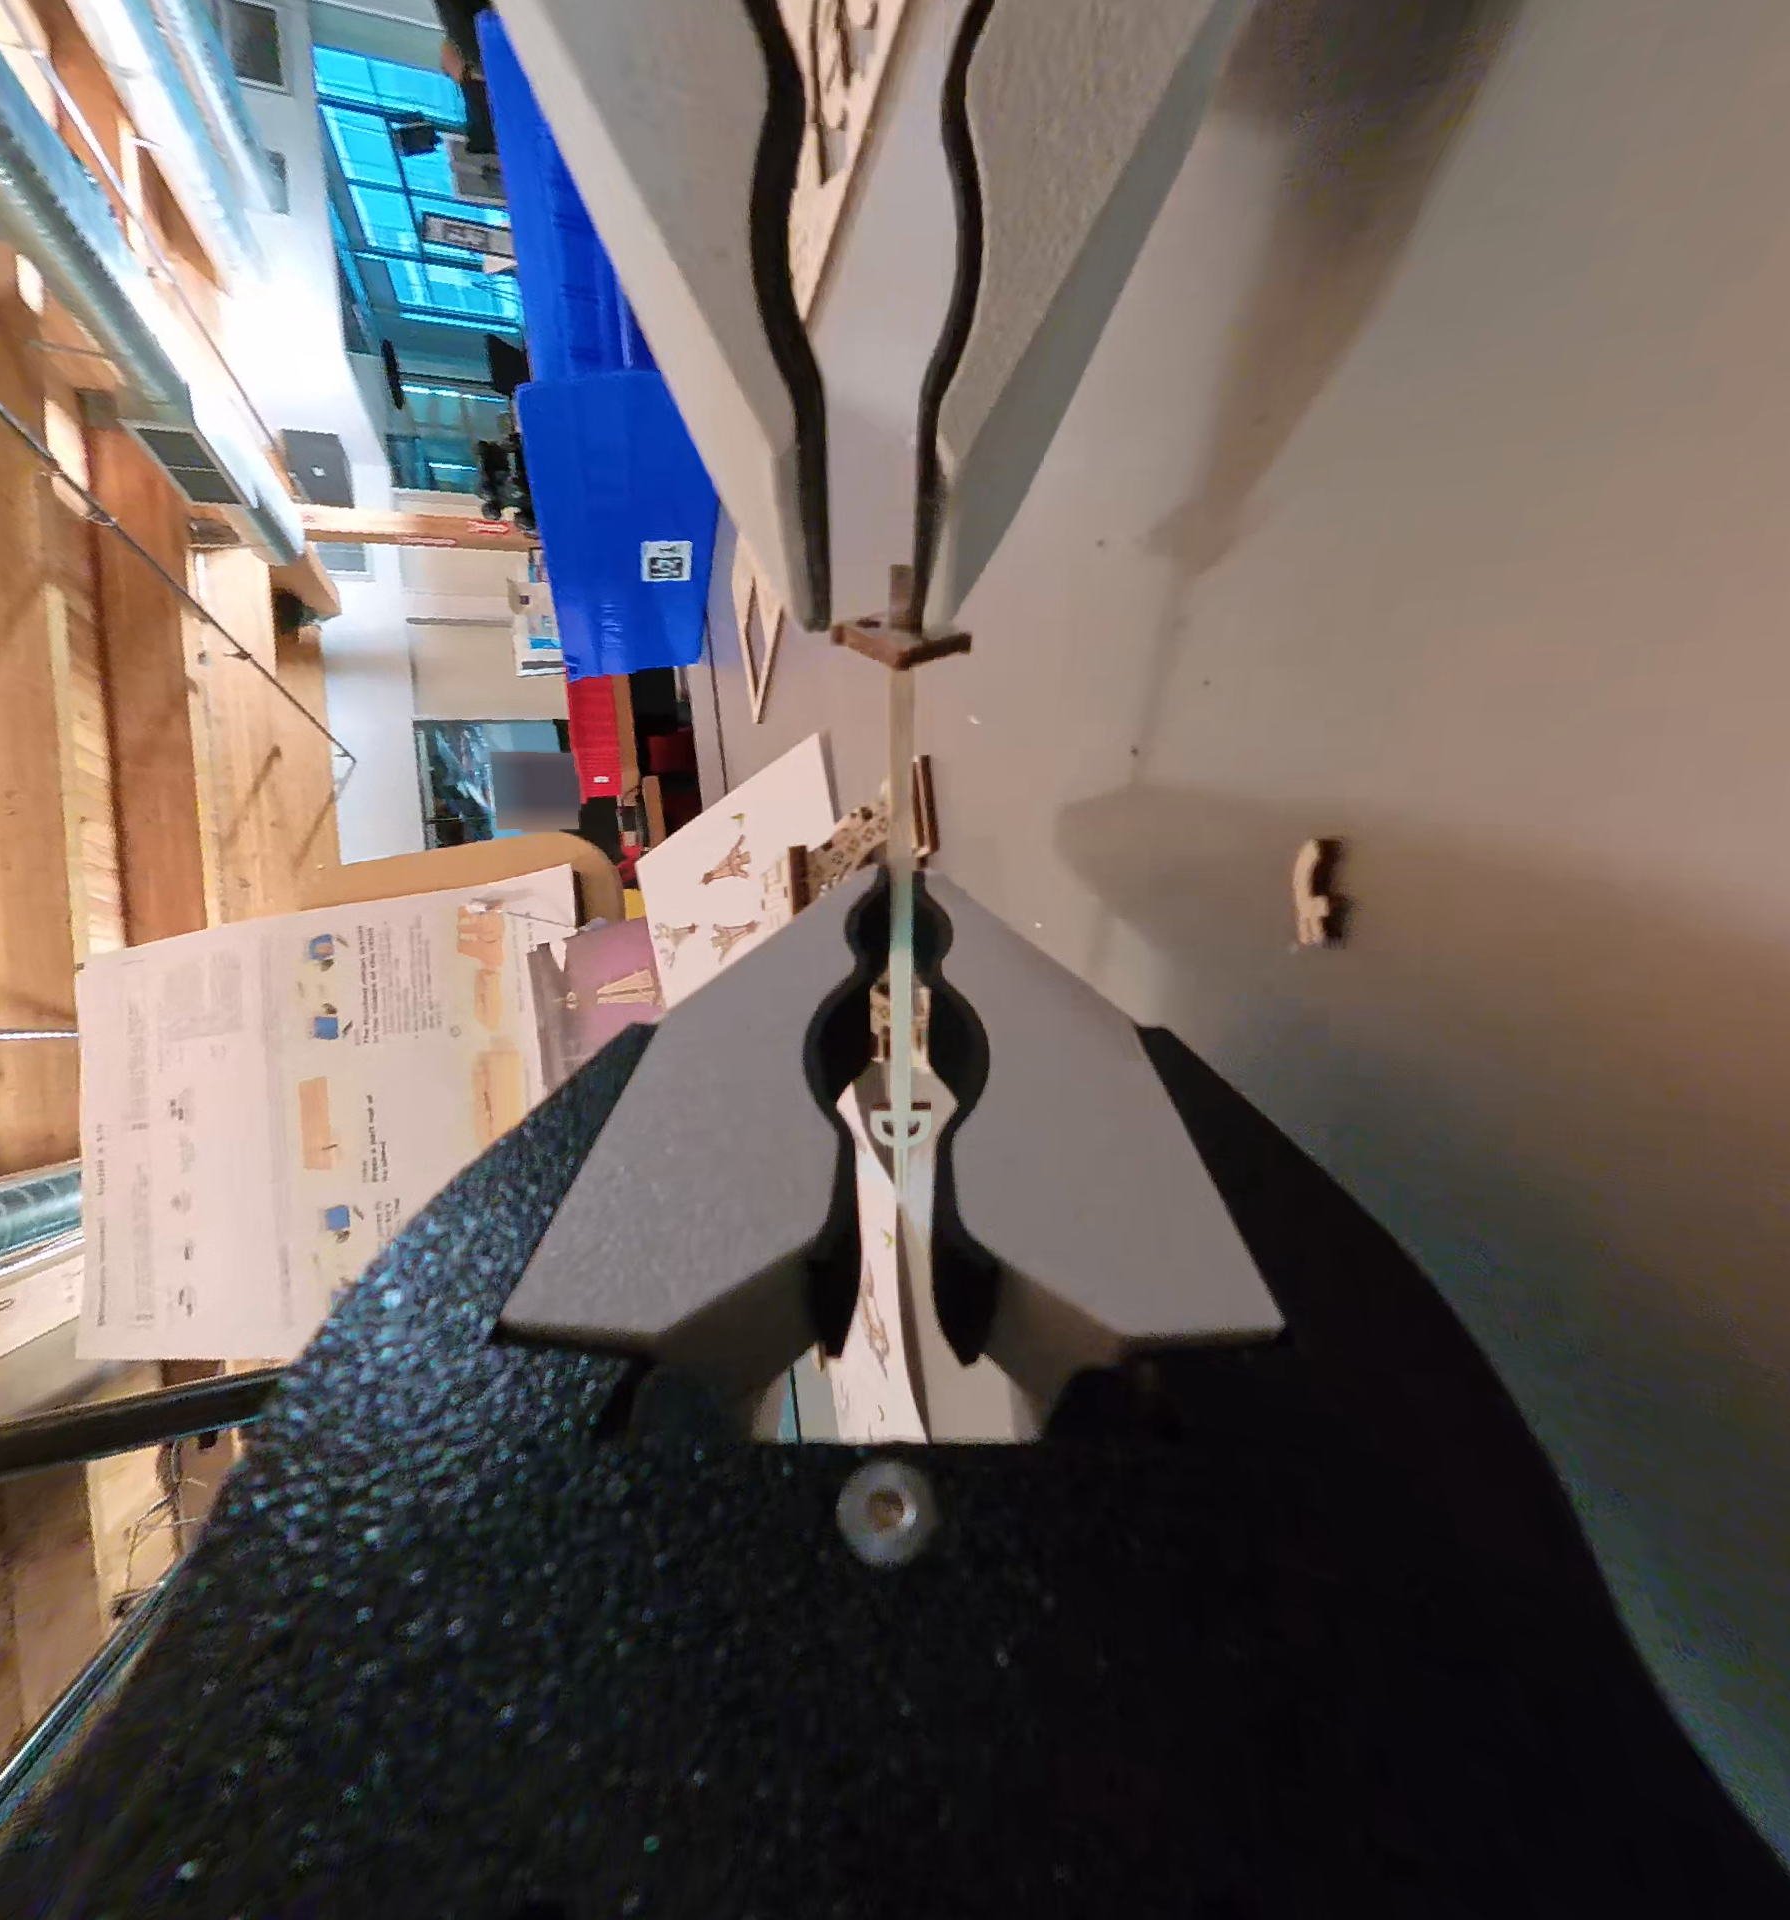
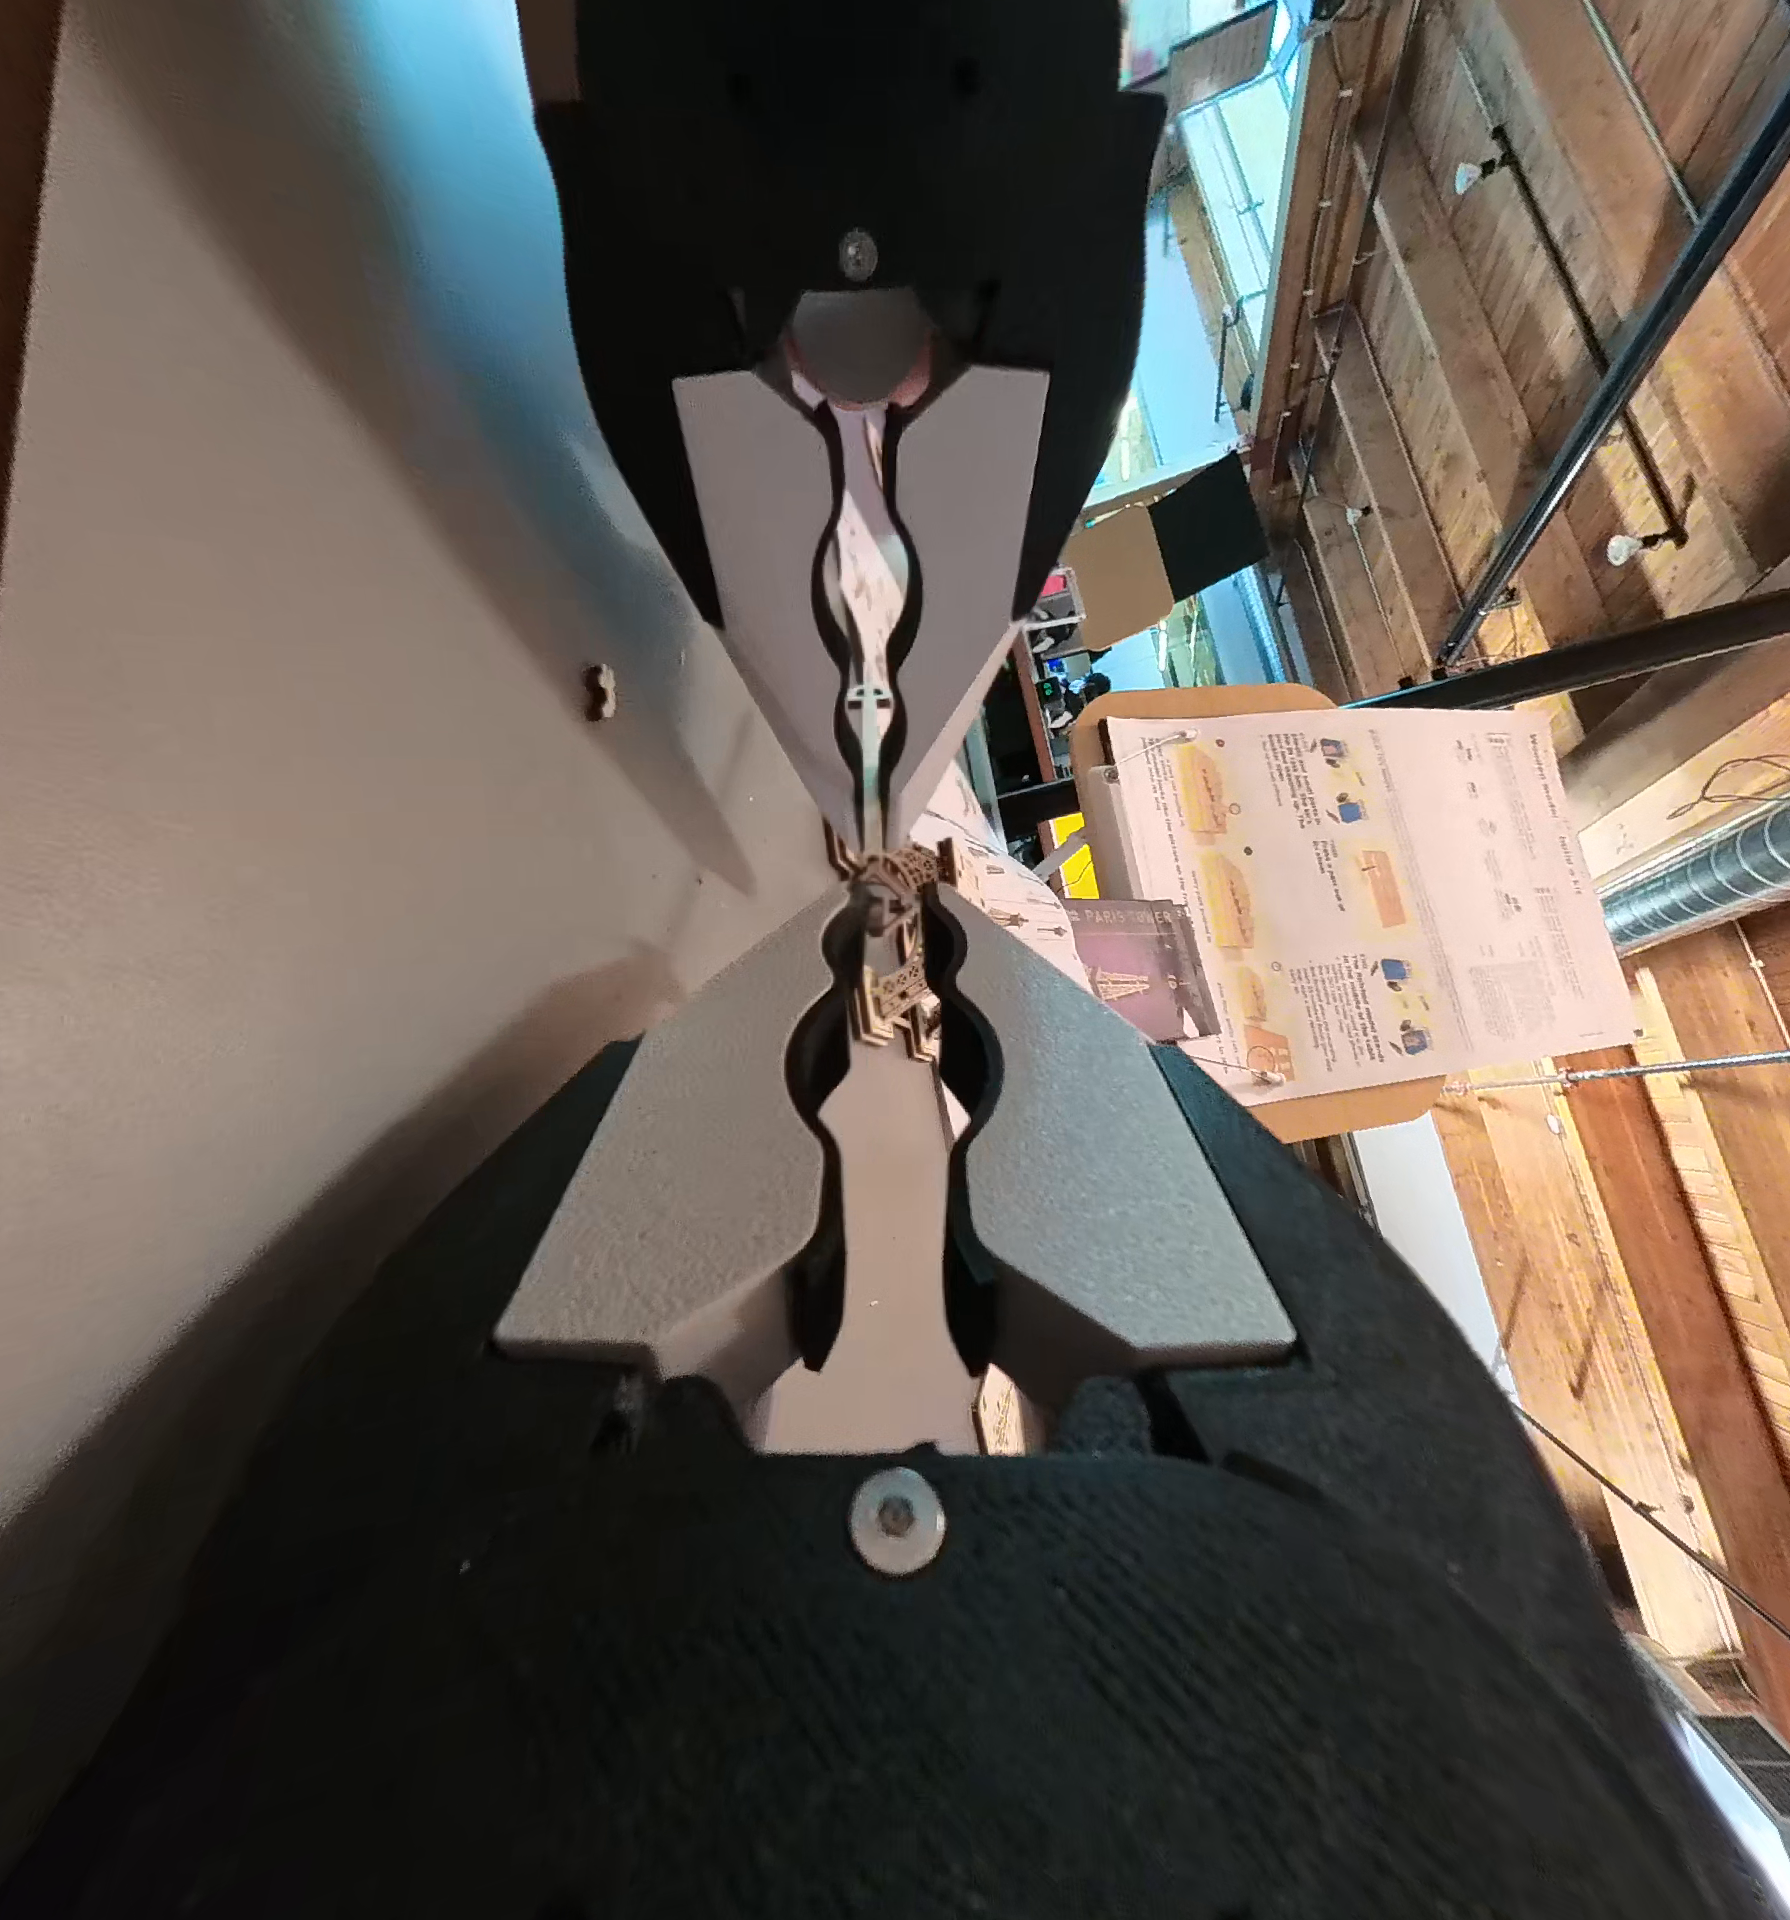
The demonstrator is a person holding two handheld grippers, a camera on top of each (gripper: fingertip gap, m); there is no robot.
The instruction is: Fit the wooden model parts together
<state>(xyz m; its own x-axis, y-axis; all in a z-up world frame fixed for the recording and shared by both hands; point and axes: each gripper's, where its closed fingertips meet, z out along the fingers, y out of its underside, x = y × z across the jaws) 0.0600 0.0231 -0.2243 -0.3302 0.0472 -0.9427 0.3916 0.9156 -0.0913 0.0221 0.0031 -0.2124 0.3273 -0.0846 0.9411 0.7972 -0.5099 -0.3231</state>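
Printed instruction sheet (image 2: pixel 1369 894) on a cardboard stand, blue bins (image 1: pixel 600 499), wood-panelled wall (image 2: pixel 1649 1247), silver duct (image 2: pixel 1732 862)

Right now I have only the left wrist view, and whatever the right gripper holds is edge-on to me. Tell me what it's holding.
Observer: The right gripper is shut on a latticed wooden part, which sits between its pads just behind the tips.
Operator: Now tell me where that part ends relative to mine.
Observer: Its curved lattice band sits right at the tips of the left gripper, which pinches a thin pale part. I can't confirm that they touch.
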